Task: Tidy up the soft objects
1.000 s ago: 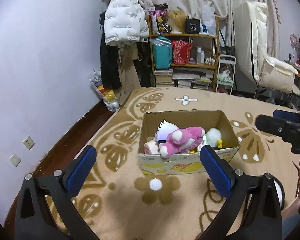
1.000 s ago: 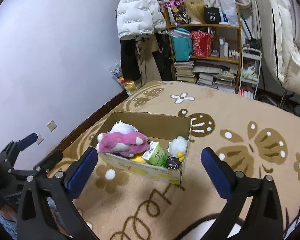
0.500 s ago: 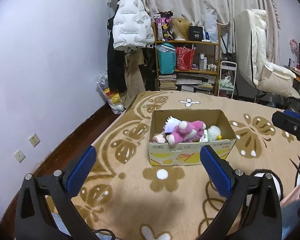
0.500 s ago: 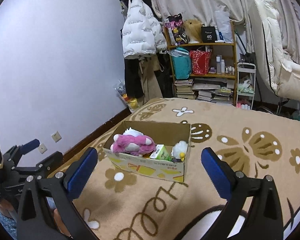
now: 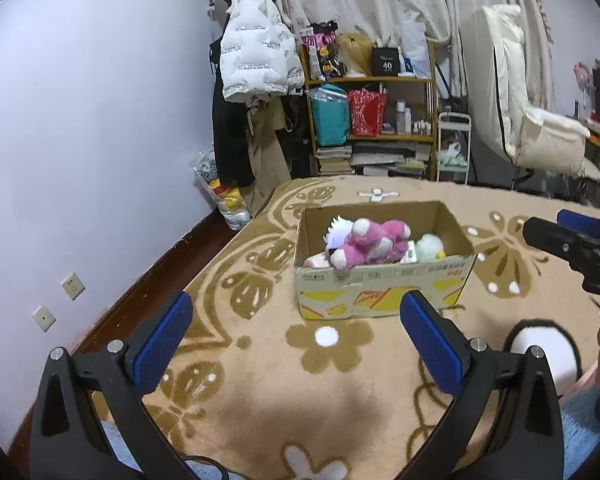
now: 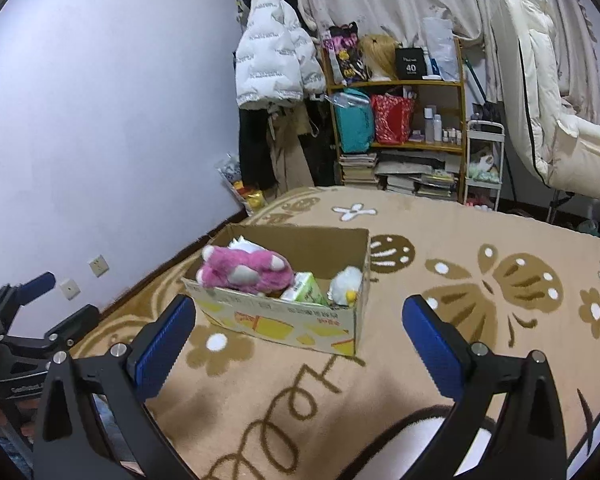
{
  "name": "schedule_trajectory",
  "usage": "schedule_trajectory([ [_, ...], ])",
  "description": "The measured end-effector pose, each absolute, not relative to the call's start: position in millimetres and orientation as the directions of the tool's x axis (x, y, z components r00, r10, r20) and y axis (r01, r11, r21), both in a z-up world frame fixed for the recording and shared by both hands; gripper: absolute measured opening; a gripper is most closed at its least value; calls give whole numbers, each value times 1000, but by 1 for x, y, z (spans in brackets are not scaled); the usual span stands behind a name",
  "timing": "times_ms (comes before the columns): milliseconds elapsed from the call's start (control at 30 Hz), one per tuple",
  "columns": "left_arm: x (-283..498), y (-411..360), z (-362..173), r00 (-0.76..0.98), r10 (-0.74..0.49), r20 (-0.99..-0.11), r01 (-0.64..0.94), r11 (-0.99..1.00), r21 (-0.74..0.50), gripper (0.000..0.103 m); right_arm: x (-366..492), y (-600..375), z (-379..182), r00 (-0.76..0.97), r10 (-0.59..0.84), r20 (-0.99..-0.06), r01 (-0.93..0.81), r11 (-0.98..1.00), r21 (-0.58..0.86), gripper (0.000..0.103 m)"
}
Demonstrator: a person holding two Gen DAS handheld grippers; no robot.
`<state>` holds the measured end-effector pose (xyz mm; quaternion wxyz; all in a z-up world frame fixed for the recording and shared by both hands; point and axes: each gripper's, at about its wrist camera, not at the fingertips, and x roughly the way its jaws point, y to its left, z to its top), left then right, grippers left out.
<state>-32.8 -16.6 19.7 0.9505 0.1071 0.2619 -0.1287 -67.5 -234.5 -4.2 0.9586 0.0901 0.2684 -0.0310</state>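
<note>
A cardboard box [image 5: 380, 294] stands on the tan patterned carpet and also shows in the right wrist view [image 6: 284, 320]. Inside lie a pink plush bear [image 5: 370, 242] [image 6: 246, 272], a white plush with a yellow beak [image 5: 430, 246] [image 6: 346, 286], a white spiky plush [image 5: 336, 226] and a green tissue pack [image 6: 306, 290]. My left gripper [image 5: 296, 316] is open and empty, held back from the box's near side. My right gripper [image 6: 298, 320] is open and empty, held back from the box's near right corner.
A wooden shelf [image 5: 370, 112] with bags and books stands at the back wall, beside a white puffer jacket [image 5: 256, 60] on a rack. A white chair [image 5: 528, 128] stands at the back right. Dark wood floor [image 5: 148, 280] borders the carpet on the left.
Both grippers have pulled back and risen away from the box, so it looks smaller and farther. Both stayed open and empty. The plush toys have not moved.
</note>
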Motion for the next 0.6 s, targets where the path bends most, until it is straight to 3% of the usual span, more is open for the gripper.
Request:
schedule_trajectory([
  [600, -19, -25, 3, 802, -198, -564, 333, 932, 146, 103, -59, -237, -24, 817, -45, -575, 137, 983, 119, 103],
])
